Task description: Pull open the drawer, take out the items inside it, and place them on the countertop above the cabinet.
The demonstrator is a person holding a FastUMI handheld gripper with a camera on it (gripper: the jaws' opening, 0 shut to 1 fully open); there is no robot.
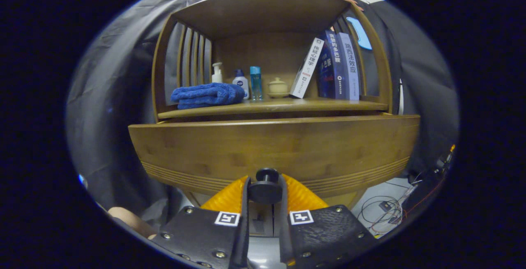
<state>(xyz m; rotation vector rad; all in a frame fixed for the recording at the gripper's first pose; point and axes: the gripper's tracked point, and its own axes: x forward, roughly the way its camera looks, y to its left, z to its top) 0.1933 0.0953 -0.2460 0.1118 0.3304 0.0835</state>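
Two fingers (245, 187) of the gripper (265, 189) pinched the knob (266, 187) at 6 o'clock on the drawer (271, 150). Knob looked small, rigid, maybe slick; drawer likely stiff, heavy. Countertop (271, 105) at 12 o'clock.

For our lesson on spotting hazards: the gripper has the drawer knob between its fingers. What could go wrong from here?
1. The gripper grips only the small round knob; its jaws could slip off during the pull.
2. The drawer front already stands out from the cabinet; a hard tug might yank it too far.
3. A jolt could topple the leaning book or the bottles crowding the countertop.
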